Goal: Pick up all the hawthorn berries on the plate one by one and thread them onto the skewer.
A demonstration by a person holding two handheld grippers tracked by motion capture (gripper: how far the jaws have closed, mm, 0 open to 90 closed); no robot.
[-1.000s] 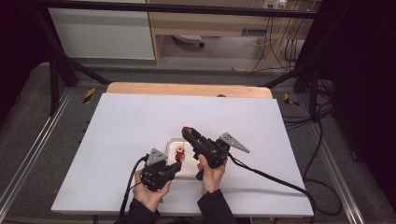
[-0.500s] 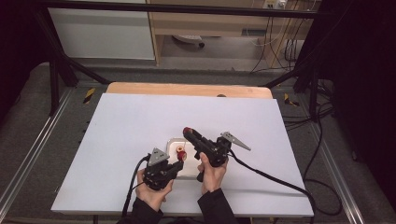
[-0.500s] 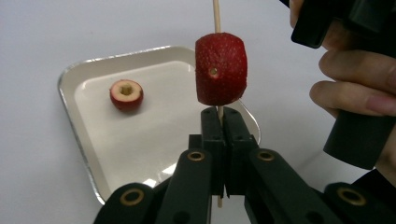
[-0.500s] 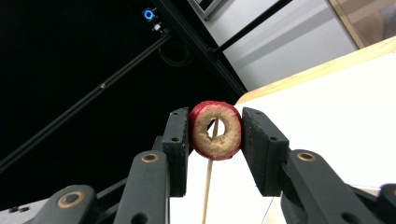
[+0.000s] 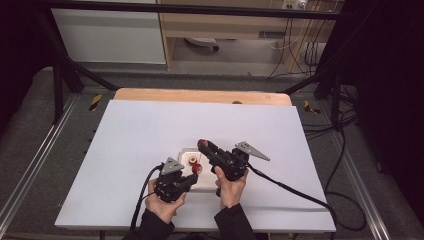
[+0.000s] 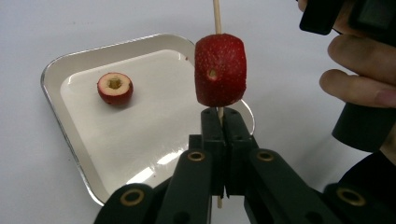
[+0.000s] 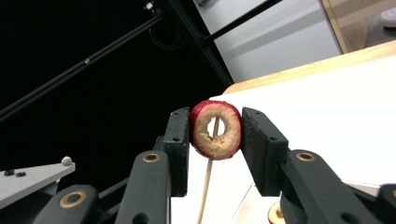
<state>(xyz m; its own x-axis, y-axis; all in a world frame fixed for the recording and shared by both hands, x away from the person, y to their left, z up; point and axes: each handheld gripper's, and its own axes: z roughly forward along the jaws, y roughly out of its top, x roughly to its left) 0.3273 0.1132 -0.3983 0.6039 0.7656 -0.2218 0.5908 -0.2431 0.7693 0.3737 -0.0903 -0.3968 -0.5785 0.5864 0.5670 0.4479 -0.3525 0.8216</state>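
A: How far along does the skewering look?

B: Partly done. The left tool (image 6: 219, 122), at the near left of the desk (image 5: 125, 150), has its jaws pressed together on a thin wooden skewer (image 6: 216, 16) that stands upright. One red fruit piece (image 6: 220, 70) already sits on the stick, just above the jaws.

A: And what is left?

B: A cored fruit half (image 6: 115, 87) lies loose in the white tray (image 6: 60, 65), cut side up, so at least that one seems not yet threaded. To the right, the right tool (image 7: 215, 133) is clamped on a fruit ring (image 7: 215, 129), and the skewer's tip shows through the ring's hole. Judging from that, the ring is being lined up or has just started onto the stick; it would need to slide down toward the first piece.

A: Any room to move?

B: Plenty on the far side and to the left and right: in the high view the desk is bare around the tray (image 5: 186, 151), and its edges lie well apart from both hands. The tight spot is the middle, where the right hand (image 6: 359, 74) sits close beside the skewered fruit. The tray is just beside the tools on the far side, so a low sweep could nudge it.
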